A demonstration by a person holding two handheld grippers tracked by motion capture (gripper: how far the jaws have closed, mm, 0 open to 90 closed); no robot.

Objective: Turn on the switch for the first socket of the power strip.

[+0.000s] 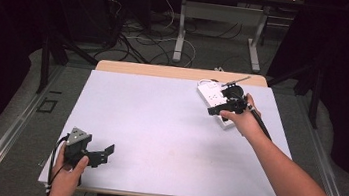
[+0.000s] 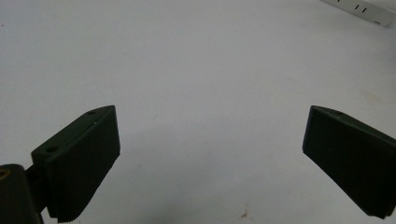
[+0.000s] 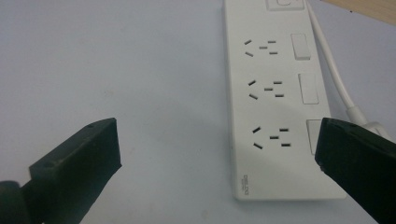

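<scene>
Only the power strip (image 1: 215, 101) at far right blocks the table (image 1: 159, 126)

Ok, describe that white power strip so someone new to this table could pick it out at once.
Start at the white table and go to its far right corner, where the right tongs hover open. Right under them lies the power strip, a long white bar. It has a row of socket holes, each with a rocker switch beside it, and a white cord running off it.
</scene>
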